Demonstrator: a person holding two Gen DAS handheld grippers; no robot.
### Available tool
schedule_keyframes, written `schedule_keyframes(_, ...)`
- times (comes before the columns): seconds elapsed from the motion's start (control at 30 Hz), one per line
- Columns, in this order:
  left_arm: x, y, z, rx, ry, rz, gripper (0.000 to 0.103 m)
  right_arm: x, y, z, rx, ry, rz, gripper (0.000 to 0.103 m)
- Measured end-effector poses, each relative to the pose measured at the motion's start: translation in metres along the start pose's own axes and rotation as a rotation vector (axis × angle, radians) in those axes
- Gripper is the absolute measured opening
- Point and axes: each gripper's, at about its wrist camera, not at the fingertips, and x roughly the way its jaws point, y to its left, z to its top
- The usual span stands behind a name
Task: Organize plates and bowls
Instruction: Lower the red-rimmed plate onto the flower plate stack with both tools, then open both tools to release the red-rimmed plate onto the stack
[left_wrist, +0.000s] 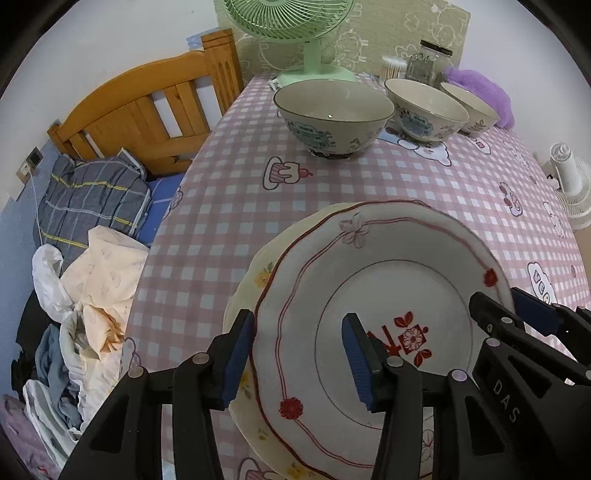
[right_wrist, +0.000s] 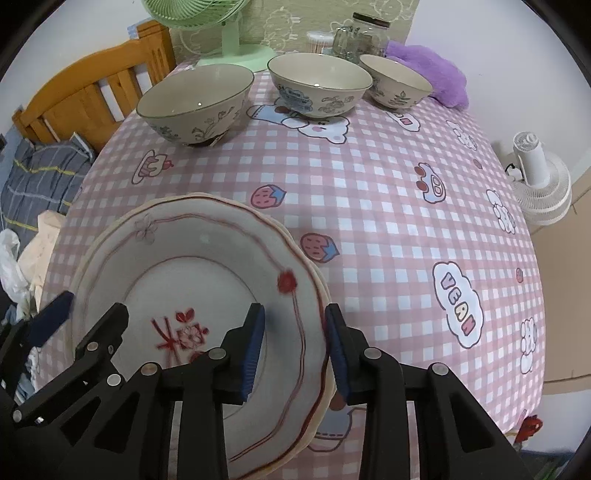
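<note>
A white plate with a red wavy line and red flowers (left_wrist: 388, 288) lies on top of a cream plate (left_wrist: 255, 273) near the table's front edge. My left gripper (left_wrist: 295, 354) is open, its jaws straddling the left rim of the white plate. My right gripper (right_wrist: 295, 347) is open, its jaws straddling the right rim of the same plate (right_wrist: 207, 280). Each gripper shows in the other's view, the right gripper (left_wrist: 513, 314) and the left gripper (right_wrist: 88, 314). Three patterned bowls (left_wrist: 332, 114) (left_wrist: 424, 107) (left_wrist: 469, 107) stand in a row at the back.
The table has a pink checked cloth (right_wrist: 369, 192). A green fan (left_wrist: 295, 33), a glass jar (left_wrist: 424, 62) and a purple plush (left_wrist: 484, 92) stand behind the bowls. A wooden bed (left_wrist: 147, 107) with clothes lies left. A white fan (right_wrist: 539, 177) stands right.
</note>
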Motion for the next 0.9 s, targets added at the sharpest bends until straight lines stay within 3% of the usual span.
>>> schedule_keyframes(0.13,-0.001,0.001,-0.001,-0.007,0.002,-0.008,0.050,-0.001,0.002,-0.001,-0.009,-0.001,0.001,0.037)
schedule_keyframes(0.23,-0.002,0.003,-0.001,-0.011,0.005,-0.039,0.062,-0.002,0.003,-0.003,-0.021,-0.002,0.003,0.037)
schedule_keyframes(0.37,-0.005,0.007,-0.001,-0.023,0.010,-0.075,0.065,-0.008,0.003,-0.002,-0.030,-0.006,0.031,0.039)
schedule_keyframes(0.43,-0.010,0.010,0.001,-0.029,0.004,-0.084,0.073,-0.013,0.001,-0.002,-0.025,-0.015,0.044,0.040)
schedule_keyframes(0.63,-0.026,0.022,0.013,-0.034,-0.031,-0.113,0.089,-0.036,-0.008,0.006,-0.009,-0.068,0.057,0.057)
schedule_keyframes(0.9,-0.045,0.027,0.046,-0.047,-0.111,-0.115,0.091,-0.059,-0.015,0.038,-0.024,-0.140,0.128,0.060)
